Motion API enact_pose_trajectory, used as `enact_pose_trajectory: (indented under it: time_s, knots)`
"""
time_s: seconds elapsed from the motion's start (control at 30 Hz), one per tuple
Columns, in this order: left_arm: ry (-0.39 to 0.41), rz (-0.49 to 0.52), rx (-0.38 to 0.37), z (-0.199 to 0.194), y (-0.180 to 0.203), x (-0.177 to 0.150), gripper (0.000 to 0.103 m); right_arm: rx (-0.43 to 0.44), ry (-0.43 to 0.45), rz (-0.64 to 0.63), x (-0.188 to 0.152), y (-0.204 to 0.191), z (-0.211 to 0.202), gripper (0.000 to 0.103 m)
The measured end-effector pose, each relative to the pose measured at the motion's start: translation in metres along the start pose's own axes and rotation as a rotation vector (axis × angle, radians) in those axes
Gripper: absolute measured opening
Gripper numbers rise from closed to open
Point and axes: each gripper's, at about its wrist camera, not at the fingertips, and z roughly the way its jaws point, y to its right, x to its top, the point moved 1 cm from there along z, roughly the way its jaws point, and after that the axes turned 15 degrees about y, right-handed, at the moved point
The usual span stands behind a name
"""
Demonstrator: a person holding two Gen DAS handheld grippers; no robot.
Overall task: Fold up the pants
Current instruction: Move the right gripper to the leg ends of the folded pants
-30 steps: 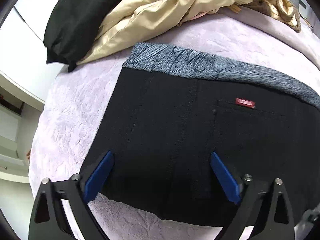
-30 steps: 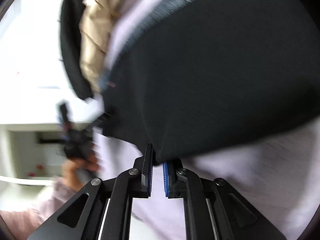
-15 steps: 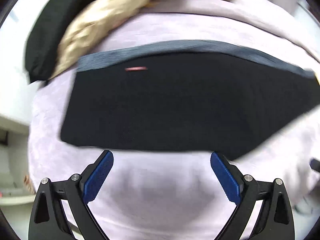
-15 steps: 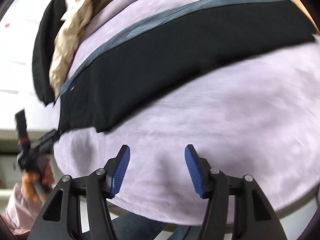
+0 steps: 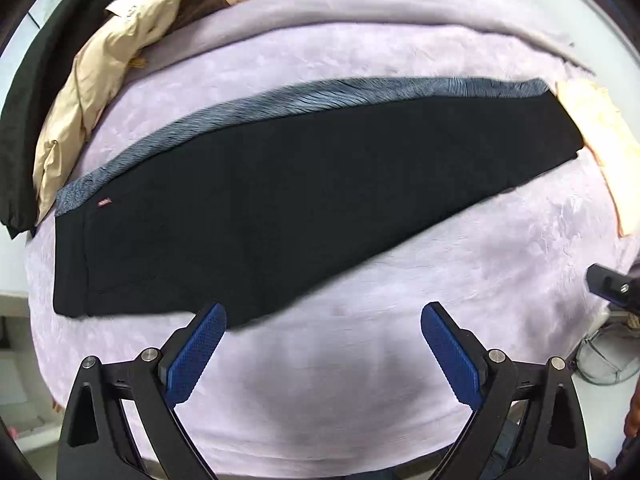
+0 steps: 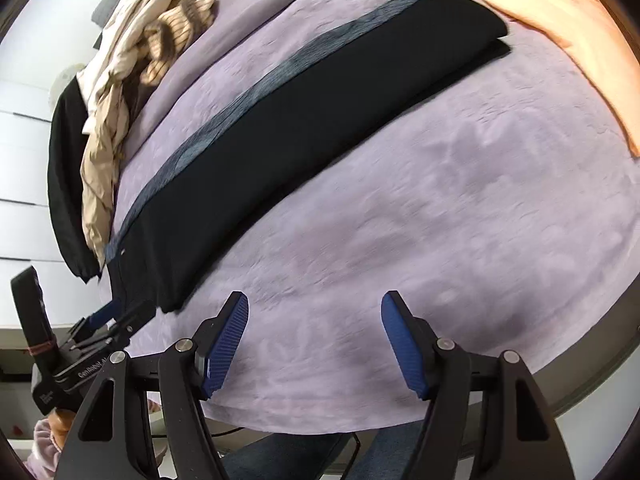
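Pants (image 5: 304,200) lie flat on the bed (image 5: 360,380), folded lengthwise into one long black strip with a grey band along the far edge and a small red tag near the wide end. My left gripper (image 5: 323,356) hangs above the lilac cover with its jaws spread and nothing between them; one blue pad (image 5: 196,356) overlaps the near edge of the pants in view, though I cannot tell whether it touches. My right gripper (image 6: 314,344) has just been opening its jaws and now stands spread over bare cover, holding nothing, apart from the pants. From the right wrist I see the left gripper beside the wide end of the strip. Beige jacket (image 6: 108,120) and black garment (image 6: 64,184) lie past that end; peach cloth (image 6: 560,20) touches the narrow end
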Motion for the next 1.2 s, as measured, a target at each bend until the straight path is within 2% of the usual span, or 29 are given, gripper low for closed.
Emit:
enact_pose_trajectory:
  time_s: [0.13, 0.23, 0.3, 0.33, 0.37, 0.53, 0.6, 0.63, 0.83, 0.93, 1.03, 1.13, 1.2]
  knots:
    - [-0.010, -0.026, 0.021, -0.002, 0.040, 0.014, 0.099, -0.004, 0.014, 0.008, 0.037, 0.040, -0.004, 0.073]
    - [-0.006, -0.046, 0.047, -0.005, 0.066, 0.021, 0.099, -0.012, 0.076, 0.048, 0.075, 0.071, -0.003, 0.073]
    - [-0.017, -0.072, 0.065, -0.004, 0.077, 0.024, 0.099, 0.004, 0.114, 0.115, 0.103, 0.091, 0.004, 0.068]
    - [-0.022, -0.084, 0.075, -0.004, 0.081, 0.025, 0.099, 0.011, 0.127, 0.161, 0.119, 0.104, 0.010, 0.059]
    - [-0.026, -0.097, 0.090, -0.005, 0.086, 0.025, 0.099, 0.006, 0.130, 0.193, 0.131, 0.113, 0.019, 0.056]
    - [-0.047, -0.153, 0.151, -0.011, 0.097, 0.025, 0.099, 0.007, 0.126, 0.295, 0.176, 0.149, 0.059, 0.053]
    - [-0.053, -0.153, 0.169, -0.012, 0.099, 0.024, 0.099, 0.035, 0.131, 0.329, 0.182, 0.156, 0.067, 0.039]
    - [-0.057, -0.149, 0.179, -0.013, 0.101, 0.024, 0.099, 0.042, 0.136, 0.339, 0.184, 0.159, 0.068, 0.016]
    - [-0.063, -0.155, 0.183, -0.012, 0.107, 0.027, 0.099, 0.049, 0.108, 0.330, 0.177, 0.170, 0.075, 0.016]
    - [-0.056, -0.141, 0.179, -0.011, 0.112, 0.030, 0.099, 0.039, 0.083, 0.307, 0.175, 0.173, 0.065, 0.026]
    - [-0.057, -0.147, 0.173, -0.010, 0.114, 0.029, 0.099, 0.073, 0.054, 0.293, 0.168, 0.172, 0.056, 0.028]
    - [-0.078, -0.163, 0.162, -0.005, 0.115, 0.027, 0.099, 0.095, 0.014, 0.267, 0.155, 0.165, 0.055, 0.041]
    - [-0.085, -0.159, 0.160, -0.002, 0.117, 0.027, 0.099, 0.104, 0.006, 0.256, 0.150, 0.161, 0.055, 0.043]
